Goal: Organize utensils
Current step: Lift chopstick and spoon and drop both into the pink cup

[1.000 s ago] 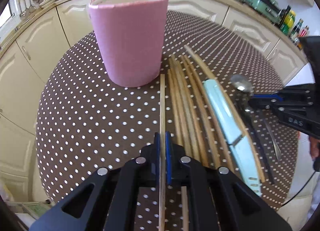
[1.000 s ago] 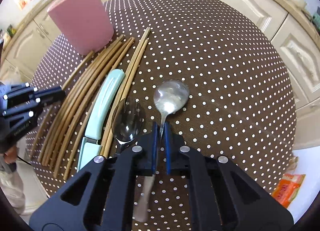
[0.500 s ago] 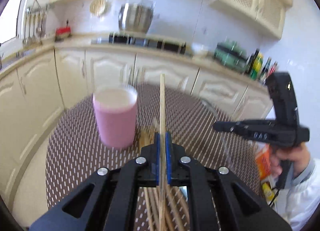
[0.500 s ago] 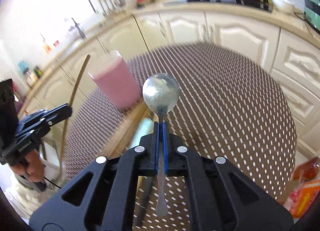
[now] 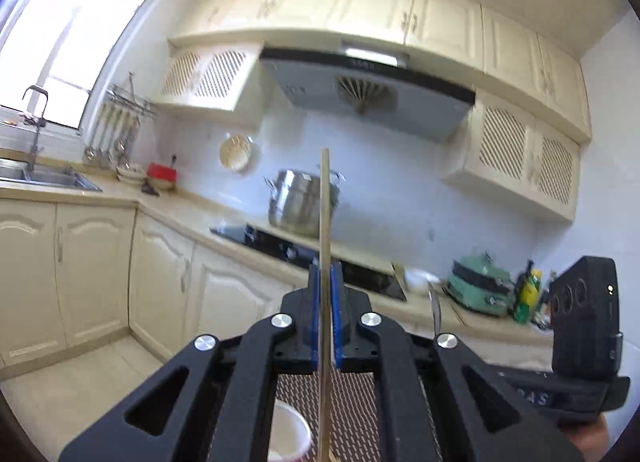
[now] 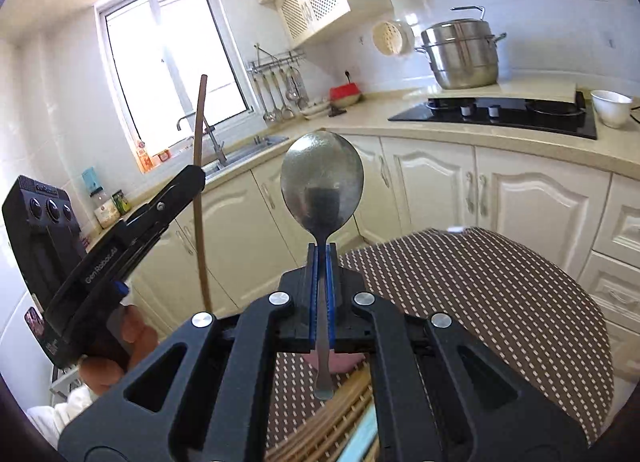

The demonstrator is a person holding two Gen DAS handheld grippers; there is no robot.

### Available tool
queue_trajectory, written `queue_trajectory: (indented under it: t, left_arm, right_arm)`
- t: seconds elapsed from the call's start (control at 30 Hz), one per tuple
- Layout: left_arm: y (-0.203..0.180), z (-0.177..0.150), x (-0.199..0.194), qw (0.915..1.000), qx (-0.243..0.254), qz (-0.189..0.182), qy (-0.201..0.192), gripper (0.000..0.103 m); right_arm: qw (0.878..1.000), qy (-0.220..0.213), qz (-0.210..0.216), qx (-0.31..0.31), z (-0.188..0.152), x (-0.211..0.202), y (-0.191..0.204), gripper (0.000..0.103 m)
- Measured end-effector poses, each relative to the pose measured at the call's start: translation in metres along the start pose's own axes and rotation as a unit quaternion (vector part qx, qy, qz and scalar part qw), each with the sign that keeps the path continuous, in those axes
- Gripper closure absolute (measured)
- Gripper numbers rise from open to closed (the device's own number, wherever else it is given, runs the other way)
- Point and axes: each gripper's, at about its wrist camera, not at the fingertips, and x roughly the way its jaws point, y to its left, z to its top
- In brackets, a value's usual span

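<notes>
My left gripper (image 5: pixel 325 274) is shut on a single wooden chopstick (image 5: pixel 325 214), which stands upright high above the table. From the right wrist view the same left gripper (image 6: pixel 198 175) and chopstick (image 6: pixel 200 198) show at the left. My right gripper (image 6: pixel 321 254) is shut on the handle of a steel spoon (image 6: pixel 322 186), bowl upward. Below the left gripper lies the pink cup's white rim (image 5: pixel 292 430). Several chopsticks (image 6: pixel 340 418) and a teal-handled knife (image 6: pixel 364 440) lie on the dotted brown tablecloth (image 6: pixel 480 282).
Cream cabinets (image 6: pixel 432 190) and a counter ring the table. A black hob (image 6: pixel 496 110) carries a steel pot (image 6: pixel 460 58), with a white bowl (image 6: pixel 610 107) beside it. A sink (image 6: pixel 240 146) sits under the window. A person's hand (image 6: pixel 120 342) holds the left gripper.
Both grippers have risen from the table and tipped upward. The chopstick and the spoon came up with them. The table now shows only at the bottom of each view.
</notes>
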Motion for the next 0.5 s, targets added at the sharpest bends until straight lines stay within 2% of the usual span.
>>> queue_trajectory:
  t: [0.1, 0.2, 0.4, 0.5]
  left_arm:
    - [0.008, 0.003, 0.011, 0.9988, -0.01, 0.014, -0.045, 0.098]
    - [0.019, 0.004, 0.02, 0.9971, -0.023, 0.021, -0.07, 0.098]
    - [0.033, -0.015, 0.039, 0.9954, -0.006, 0.047, -0.083, 0.098]
    - [0.041, -0.028, 0.042, 0.996, -0.008, 0.052, -0.073, 0.098]
  right_arm:
    - [1.0, -0.017, 0.003, 0.0, 0.011, 0.012, -0.002, 0.099]
    - [1.0, -0.028, 0.005, -0.001, 0.016, 0.017, 0.001, 0.099]
    - [0.999, -0.045, -0.005, -0.009, 0.016, 0.035, 0.006, 0.099]
    - [0.999, -0.05, -0.006, -0.005, 0.013, 0.043, 0.003, 0.099]
